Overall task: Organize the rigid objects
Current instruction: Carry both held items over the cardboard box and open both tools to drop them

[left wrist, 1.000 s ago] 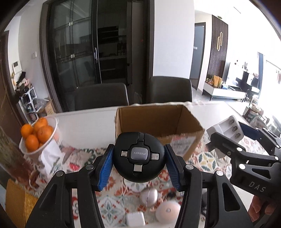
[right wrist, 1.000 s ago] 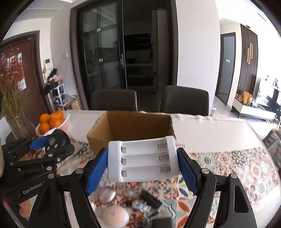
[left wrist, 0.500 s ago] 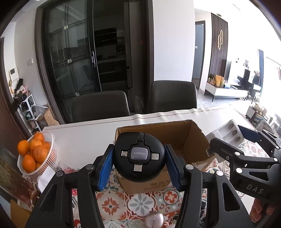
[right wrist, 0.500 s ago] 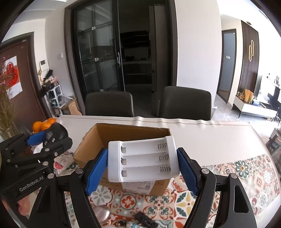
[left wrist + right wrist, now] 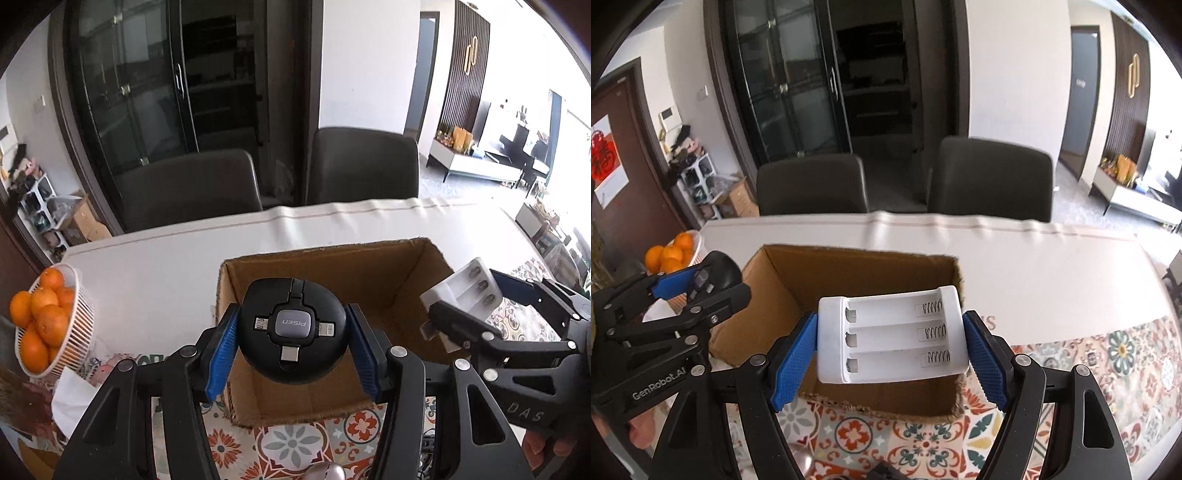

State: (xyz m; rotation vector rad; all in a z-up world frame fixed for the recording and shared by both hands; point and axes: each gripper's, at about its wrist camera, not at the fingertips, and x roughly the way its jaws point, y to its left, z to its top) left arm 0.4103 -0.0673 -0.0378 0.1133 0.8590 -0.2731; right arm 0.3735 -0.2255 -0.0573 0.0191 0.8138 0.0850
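My left gripper (image 5: 292, 345) is shut on a round black multi-plug charging adapter (image 5: 292, 328) and holds it above the open cardboard box (image 5: 369, 273). My right gripper (image 5: 892, 349) is shut on a white three-slot battery holder (image 5: 892, 341), also above the box (image 5: 857, 273). The battery holder shows at the right in the left wrist view (image 5: 465, 291). The adapter shows at the left in the right wrist view (image 5: 709, 277). The part of the box's inside that shows looks empty.
A white basket of oranges (image 5: 40, 321) stands at the left on the white table (image 5: 147, 266). A patterned mat (image 5: 1108, 362) lies under the box's near side. Two dark chairs (image 5: 990, 177) stand behind the table. A silver rounded object (image 5: 325, 472) lies at the near edge.
Both grippers have moved forward and up with their objects, from over the small items on the mat to above the box. The box now sits lower and closer in both views.
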